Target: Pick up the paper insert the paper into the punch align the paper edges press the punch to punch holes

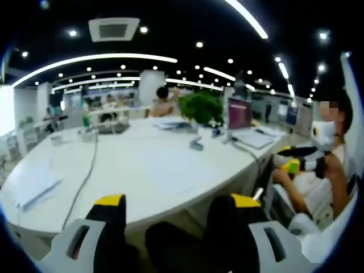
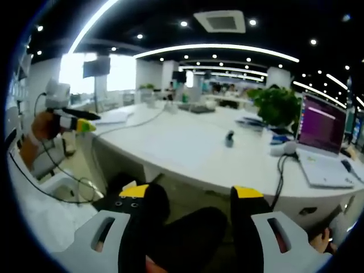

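Paper (image 1: pixel 34 185) lies on the white table (image 1: pixel 148 170); both grippers' jaws are spread, no writing legible.

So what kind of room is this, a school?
Most likely a big open office. There's a long white table with an open laptop on it, a potted plant, and rows of ceiling lights reaching far back.

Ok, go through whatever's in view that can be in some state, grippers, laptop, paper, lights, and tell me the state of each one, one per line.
Left gripper: open, jaws apart, nothing between them.
Right gripper: open, jaws apart, nothing between them.
Laptop: lid up, screen lit purple.
Paper sheets: lying flat near the table edge, not picked up.
Ceiling lights: on.
Cable: lying loose across the table.
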The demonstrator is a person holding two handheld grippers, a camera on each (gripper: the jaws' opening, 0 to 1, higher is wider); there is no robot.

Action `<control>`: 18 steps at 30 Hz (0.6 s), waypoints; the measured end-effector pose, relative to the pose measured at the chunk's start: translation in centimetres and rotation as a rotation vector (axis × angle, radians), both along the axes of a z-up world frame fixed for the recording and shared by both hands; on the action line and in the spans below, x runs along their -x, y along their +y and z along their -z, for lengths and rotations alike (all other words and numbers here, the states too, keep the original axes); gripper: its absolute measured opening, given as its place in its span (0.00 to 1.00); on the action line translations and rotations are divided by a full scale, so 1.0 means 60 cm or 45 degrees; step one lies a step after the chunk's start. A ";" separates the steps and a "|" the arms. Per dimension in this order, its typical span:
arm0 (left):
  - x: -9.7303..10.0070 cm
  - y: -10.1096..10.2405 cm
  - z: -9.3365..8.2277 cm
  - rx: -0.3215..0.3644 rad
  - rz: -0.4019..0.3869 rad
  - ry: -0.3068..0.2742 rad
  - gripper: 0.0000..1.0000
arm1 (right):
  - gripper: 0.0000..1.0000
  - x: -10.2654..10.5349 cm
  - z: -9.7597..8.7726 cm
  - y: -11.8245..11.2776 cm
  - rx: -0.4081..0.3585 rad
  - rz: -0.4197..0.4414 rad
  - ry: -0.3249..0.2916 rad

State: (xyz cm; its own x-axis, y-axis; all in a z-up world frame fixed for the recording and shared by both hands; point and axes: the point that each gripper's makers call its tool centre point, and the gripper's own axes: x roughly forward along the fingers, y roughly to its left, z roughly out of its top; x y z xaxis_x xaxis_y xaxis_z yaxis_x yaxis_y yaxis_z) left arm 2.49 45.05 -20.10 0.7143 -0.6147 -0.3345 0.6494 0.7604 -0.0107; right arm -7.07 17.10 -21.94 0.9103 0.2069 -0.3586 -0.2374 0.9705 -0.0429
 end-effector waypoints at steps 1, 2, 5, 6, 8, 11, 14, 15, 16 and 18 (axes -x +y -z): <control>0.003 -0.003 0.002 -0.006 0.010 0.004 0.74 | 0.60 0.001 0.001 -0.003 -0.011 0.011 0.008; 0.005 -0.006 0.003 -0.010 0.020 0.005 0.74 | 0.60 0.001 0.002 -0.005 -0.017 0.016 0.014; 0.006 -0.009 0.004 -0.008 0.027 0.008 0.74 | 0.61 0.002 0.004 -0.009 -0.024 0.033 0.020; 0.006 -0.010 0.004 -0.008 0.028 0.009 0.74 | 0.61 0.002 0.003 -0.010 -0.021 0.033 0.018; 0.003 -0.010 0.004 -0.006 0.022 0.009 0.74 | 0.61 0.001 0.002 -0.009 -0.018 0.029 0.017; -0.002 -0.011 0.005 -0.004 0.019 0.008 0.74 | 0.61 -0.005 0.000 -0.009 -0.014 0.025 0.012; -0.008 -0.015 0.006 0.001 0.025 0.008 0.74 | 0.61 -0.018 -0.001 -0.010 -0.004 0.024 0.009; -0.009 -0.015 0.006 0.001 0.026 0.008 0.74 | 0.61 -0.020 -0.001 -0.010 -0.001 0.023 0.008; -0.012 -0.016 0.007 -0.001 0.028 0.006 0.74 | 0.61 -0.028 -0.003 -0.011 0.011 0.029 0.001; -0.018 -0.015 0.008 -0.005 0.027 0.004 0.74 | 0.61 -0.037 -0.008 -0.014 0.025 0.045 -0.017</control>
